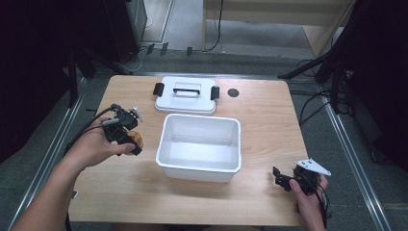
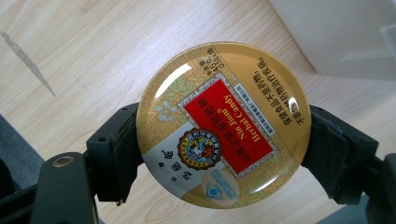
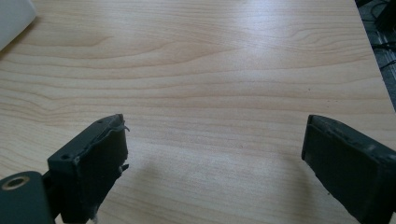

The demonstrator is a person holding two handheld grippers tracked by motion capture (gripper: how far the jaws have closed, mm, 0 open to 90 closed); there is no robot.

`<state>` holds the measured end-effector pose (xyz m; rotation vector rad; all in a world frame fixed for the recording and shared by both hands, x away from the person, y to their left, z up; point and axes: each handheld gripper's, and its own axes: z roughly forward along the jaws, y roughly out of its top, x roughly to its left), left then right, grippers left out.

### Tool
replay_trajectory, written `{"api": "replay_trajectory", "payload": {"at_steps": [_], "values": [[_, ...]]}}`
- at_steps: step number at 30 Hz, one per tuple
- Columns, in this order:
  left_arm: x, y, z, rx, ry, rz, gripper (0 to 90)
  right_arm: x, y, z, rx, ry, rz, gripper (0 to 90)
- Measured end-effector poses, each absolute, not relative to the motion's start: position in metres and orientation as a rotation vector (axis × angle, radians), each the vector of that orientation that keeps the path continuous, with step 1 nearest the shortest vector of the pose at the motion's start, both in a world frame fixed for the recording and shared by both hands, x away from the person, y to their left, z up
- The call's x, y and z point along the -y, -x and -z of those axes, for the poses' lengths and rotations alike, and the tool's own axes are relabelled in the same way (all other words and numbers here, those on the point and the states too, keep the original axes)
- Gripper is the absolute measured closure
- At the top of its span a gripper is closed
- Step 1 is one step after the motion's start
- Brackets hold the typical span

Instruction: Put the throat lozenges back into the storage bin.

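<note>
Left tool (image 2: pixel 223 140) about half open, jaws clamped edge-on across a round gold candy tin (image 2: pixel 223 125); red label faces its camera, tin held clear above the bench (image 1: pixel 260 110), left of the tub. Right tool (image 3: pixel 212 163) jaws wide apart, nothing between them, over bare wood at the near right corner. Counts, big to small: one bench, one white open tub (image 1: pixel 199 147) mid-bench, one white lid (image 1: pixel 186 95) with black handle and clips just behind it, two tools, one tin.
</note>
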<state>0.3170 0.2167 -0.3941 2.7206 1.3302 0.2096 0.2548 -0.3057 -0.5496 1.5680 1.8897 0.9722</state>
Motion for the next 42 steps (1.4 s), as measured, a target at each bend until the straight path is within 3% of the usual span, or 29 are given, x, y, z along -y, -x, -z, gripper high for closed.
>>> {"api": "replay_trajectory", "payload": {"at_steps": [19,42], "values": [[-0.194,-0.318,0.359,-1.232,-2.742,-0.213,20.9,0.306,-0.255,0.549,-1.892,-1.569,-0.974,7.1],[-0.159,-0.318,0.344,-1.116,-2.745,-0.209,20.9,0.306,-0.252,0.549,-1.868,-1.529,-0.999,7.0]]}}
